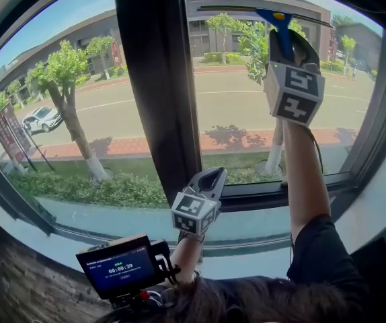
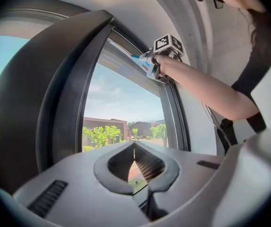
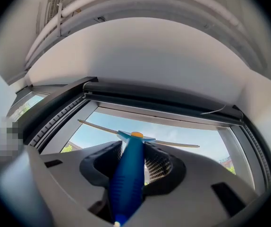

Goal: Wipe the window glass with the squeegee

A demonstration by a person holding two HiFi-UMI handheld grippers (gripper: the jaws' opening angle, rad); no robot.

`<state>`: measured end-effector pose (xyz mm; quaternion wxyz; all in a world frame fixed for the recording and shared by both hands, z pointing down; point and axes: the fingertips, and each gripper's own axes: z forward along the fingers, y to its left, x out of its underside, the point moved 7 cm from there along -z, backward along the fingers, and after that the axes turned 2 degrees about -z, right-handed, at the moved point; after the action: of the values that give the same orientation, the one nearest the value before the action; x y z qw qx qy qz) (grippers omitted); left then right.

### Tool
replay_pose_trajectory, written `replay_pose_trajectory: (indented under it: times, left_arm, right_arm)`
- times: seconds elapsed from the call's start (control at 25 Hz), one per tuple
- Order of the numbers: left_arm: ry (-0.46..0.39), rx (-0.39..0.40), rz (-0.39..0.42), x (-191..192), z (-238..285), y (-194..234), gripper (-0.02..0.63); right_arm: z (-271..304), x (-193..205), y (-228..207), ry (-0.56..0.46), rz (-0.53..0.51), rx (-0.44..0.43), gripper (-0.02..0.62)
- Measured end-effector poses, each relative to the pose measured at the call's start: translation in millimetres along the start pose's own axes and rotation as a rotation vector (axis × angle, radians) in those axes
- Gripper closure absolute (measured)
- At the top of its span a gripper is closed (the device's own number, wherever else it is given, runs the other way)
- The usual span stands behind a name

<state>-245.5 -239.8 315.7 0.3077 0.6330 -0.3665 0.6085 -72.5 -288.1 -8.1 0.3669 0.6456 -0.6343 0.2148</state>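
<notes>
Upper right in the head view, the right gripper clamps the squeegee by its blue handle, blade at the top of the window glass; the left gripper, low centre, is closed on nothing. Pulling down with uneven pressure could tilt the blade and leave streaks.

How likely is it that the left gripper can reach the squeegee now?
Probably not yet. The left gripper hangs shut low by the sill, while the squeegee sits high on the right pane, clamped in the right gripper. Nothing blocks the way up.
</notes>
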Motion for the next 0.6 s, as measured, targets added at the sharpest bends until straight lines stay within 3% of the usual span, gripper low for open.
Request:
replay_pose_trajectory:
  times: [0.32,0.6]
  left_arm:
    - [-0.005,-0.033,0.008,-3.4,-2.0,9.0,0.604]
    - [0.002,-0.029,0.001,-9.8,-2.2,7.7,0.604]
  right_arm:
    - [53.5,-39.9,5.4,-0.079,-0.018,0.019,0.455]
    - [64.5,-43.4,11.1,-0.105,-0.041,0.047,0.455]
